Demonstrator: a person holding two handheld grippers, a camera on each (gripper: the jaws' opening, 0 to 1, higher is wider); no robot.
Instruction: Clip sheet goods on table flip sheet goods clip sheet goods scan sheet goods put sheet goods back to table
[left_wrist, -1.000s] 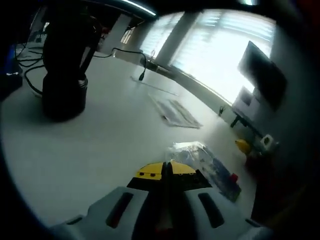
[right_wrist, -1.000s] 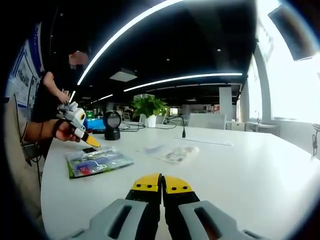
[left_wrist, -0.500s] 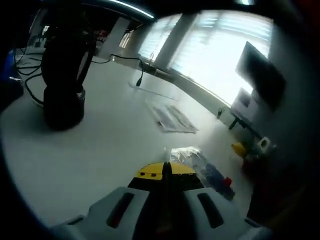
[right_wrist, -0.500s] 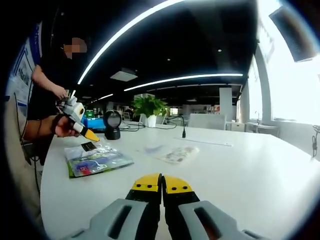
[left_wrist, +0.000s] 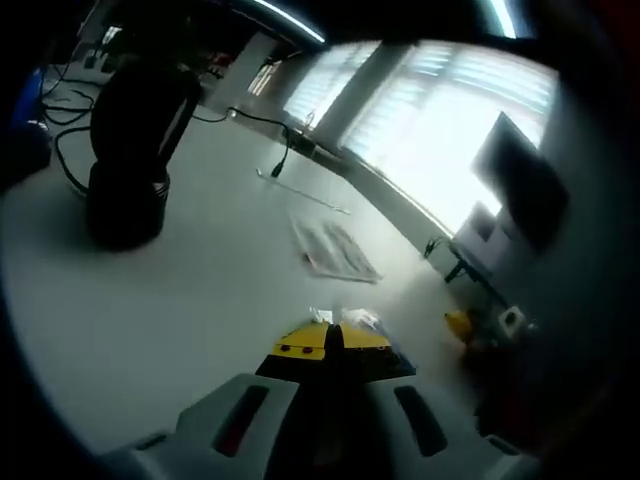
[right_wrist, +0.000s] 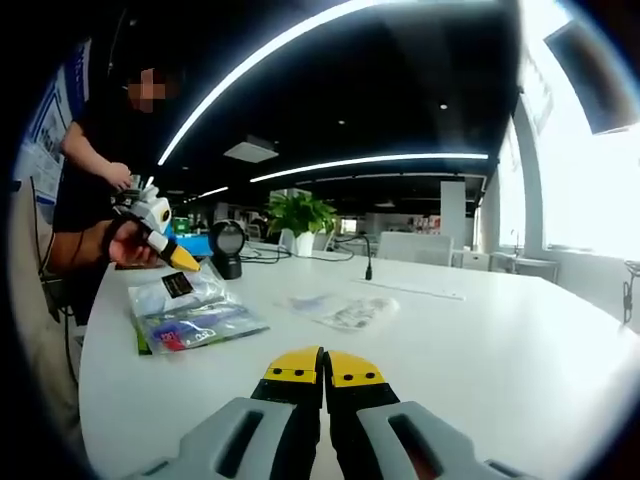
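Note:
A clear packet of sheet goods (right_wrist: 190, 312) with blue and red print lies near the table's left edge, its near end lifted off the white table (right_wrist: 480, 350). My left gripper (right_wrist: 184, 262), held in a person's hand, is shut on that raised end. In the left gripper view my left gripper (left_wrist: 333, 338) has its yellow tips pressed together, and a sliver of the packet (left_wrist: 362, 321) shows just past them. My right gripper (right_wrist: 323, 366) hovers shut over the table with nothing in it, well to the right of the packet.
A second flat sheet packet (right_wrist: 345, 310) (left_wrist: 334, 250) lies mid-table. A black scanner on a stand (left_wrist: 128, 150) (right_wrist: 226, 250) stands at the far side with cables (left_wrist: 283, 150) trailing from it. A potted plant (right_wrist: 300, 220) sits behind. A person (right_wrist: 110, 170) stands at the table's left edge.
The left gripper has risen with the packet's end in it, so the packet now tilts up from the table. The right gripper has stayed still.

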